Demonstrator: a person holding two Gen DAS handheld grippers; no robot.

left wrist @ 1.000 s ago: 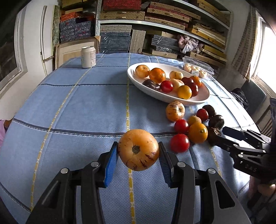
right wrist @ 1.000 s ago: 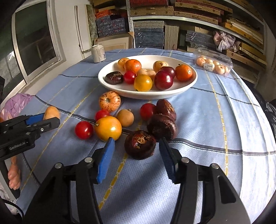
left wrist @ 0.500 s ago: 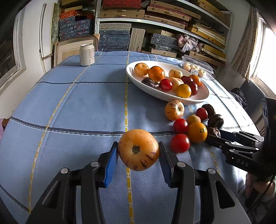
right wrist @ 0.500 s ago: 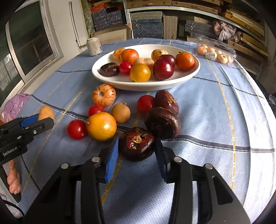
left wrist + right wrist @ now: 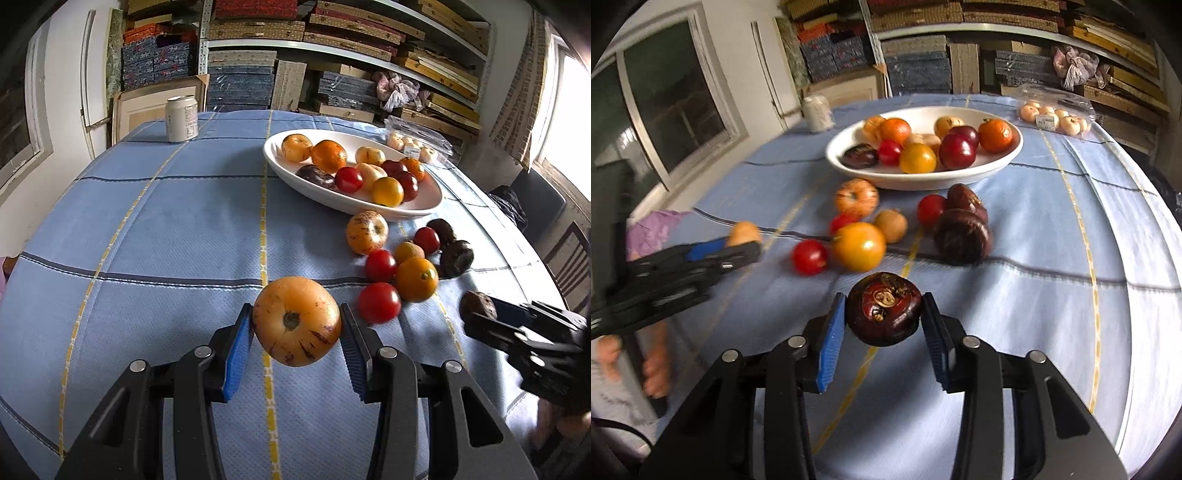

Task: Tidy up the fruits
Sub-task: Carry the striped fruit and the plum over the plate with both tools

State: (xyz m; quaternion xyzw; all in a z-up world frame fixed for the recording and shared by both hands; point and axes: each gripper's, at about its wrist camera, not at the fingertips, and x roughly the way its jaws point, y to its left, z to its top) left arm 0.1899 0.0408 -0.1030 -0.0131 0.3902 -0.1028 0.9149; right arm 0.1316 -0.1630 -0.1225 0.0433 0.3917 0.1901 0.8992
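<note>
My left gripper (image 5: 296, 326) is shut on a yellow-orange streaked fruit (image 5: 296, 321), held above the blue tablecloth. My right gripper (image 5: 883, 315) is shut on a dark purple mangosteen (image 5: 883, 308), clear of the cloth. A white oval bowl (image 5: 354, 208) with several fruits stands beyond. In front of it, loose on the cloth, lie a striped fruit (image 5: 366, 232), red tomatoes (image 5: 378, 302), an orange (image 5: 417, 278) and two dark mangosteens (image 5: 962, 236). The left wrist view shows the right gripper (image 5: 484, 314) at the right; the right wrist view shows the left gripper (image 5: 746, 242) at the left.
A drink can (image 5: 181, 118) stands at the table's far left. A clear plastic box of small pale fruit (image 5: 413, 144) lies behind the bowl. Stacked shelves fill the back wall. A chair (image 5: 569, 254) stands off the table's right edge. A person's hand (image 5: 655, 369) shows low on the left.
My right gripper's jaws closed on the nearest mangosteen and lifted it off the cloth, away from the other loose fruit. The left gripper kept still with its fruit.
</note>
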